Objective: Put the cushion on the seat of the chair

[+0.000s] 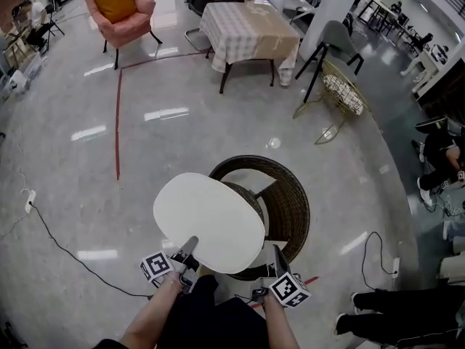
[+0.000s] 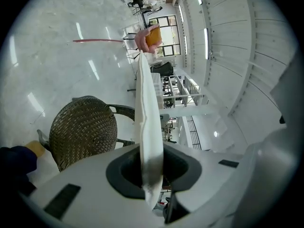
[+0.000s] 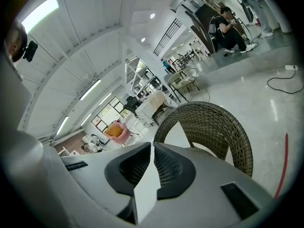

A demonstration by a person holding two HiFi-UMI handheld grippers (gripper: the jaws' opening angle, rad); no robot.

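White oval cushion (image 1: 209,220), held flat over the near-left side of the wicker chair (image 1: 292,198), not yet on its seat, left gripper (image 1: 190,247) jaws nearly closed, pinching cushion's near edge, right gripper (image 1: 278,259) jaws clamped on cushion's near-right edge, glossy pale floor (image 1: 87,173) beneath.

Chair (image 1: 292,208) approx. half behind cushion (image 1: 209,220)

The head view looks steeply down on the chair (image 1: 287,202). Cameras on the left tool (image 1: 189,247) and right tool (image 1: 279,259) look low along their jaws at that same chair, close; the left is rolled sideways.
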